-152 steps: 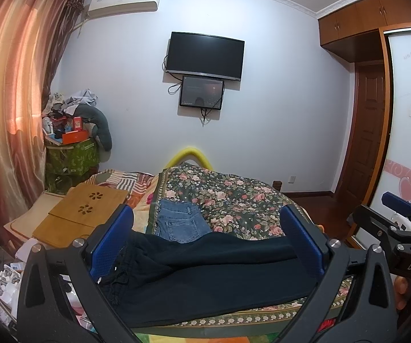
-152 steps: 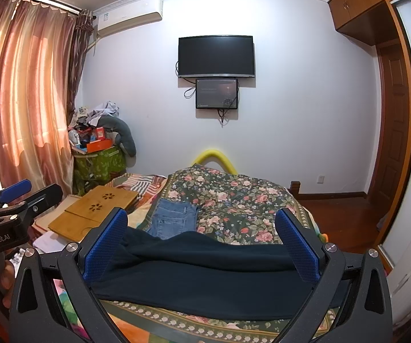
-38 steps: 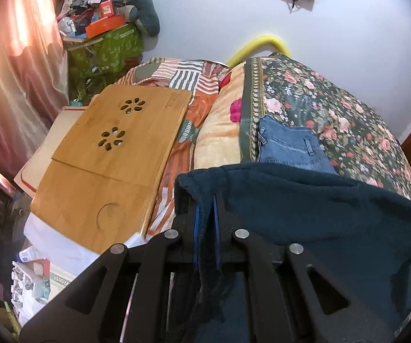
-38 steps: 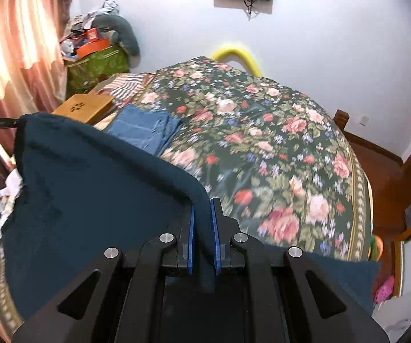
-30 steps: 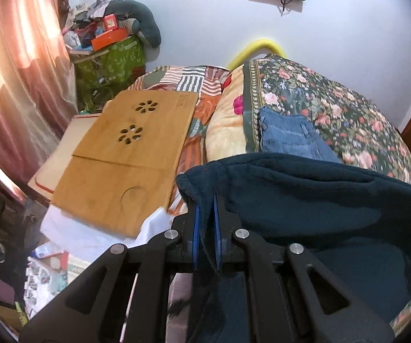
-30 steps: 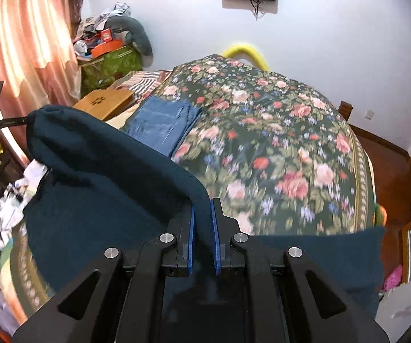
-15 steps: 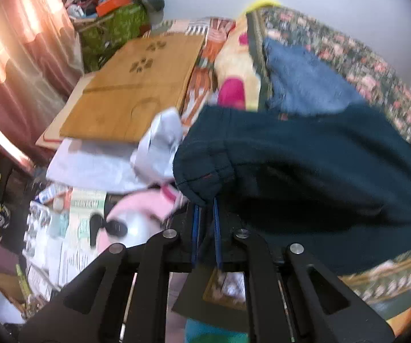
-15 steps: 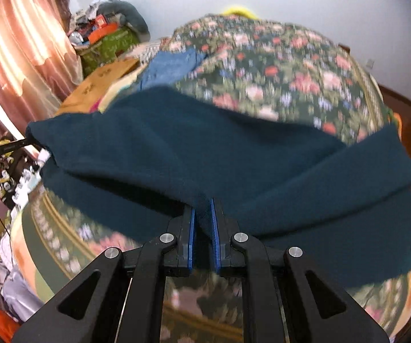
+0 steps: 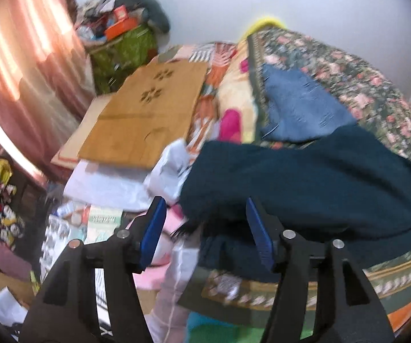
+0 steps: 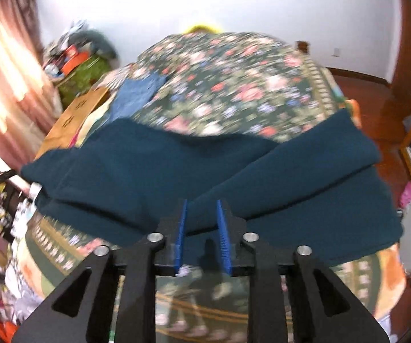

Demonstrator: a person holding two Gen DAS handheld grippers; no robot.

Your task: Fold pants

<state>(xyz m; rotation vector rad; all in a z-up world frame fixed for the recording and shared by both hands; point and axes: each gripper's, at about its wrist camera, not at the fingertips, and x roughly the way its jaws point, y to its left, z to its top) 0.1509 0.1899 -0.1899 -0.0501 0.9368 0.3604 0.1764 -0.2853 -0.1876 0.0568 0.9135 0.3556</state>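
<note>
Dark teal pants (image 9: 314, 183) lie folded lengthwise across the near edge of the bed with the floral cover (image 9: 348, 65); they also show in the right wrist view (image 10: 194, 165). My left gripper (image 9: 205, 217) is open, its blue pads either side of the pants' left end, which lies between them without being held. My right gripper (image 10: 201, 208) is partly open at the near edge of the pants, at the fold's middle; the cloth rests between the pads, released.
Folded blue jeans (image 9: 297, 105) lie on the bed behind the pants. A wooden lap tray (image 9: 148, 111) sits on the bed's left side. Clutter and white bags (image 9: 105, 188) fill the floor left of the bed. Curtains hang at left.
Both grippers have opened and let go of the pants. The pants, lifted and folded over a second ago, now rest on the bed's near edge.
</note>
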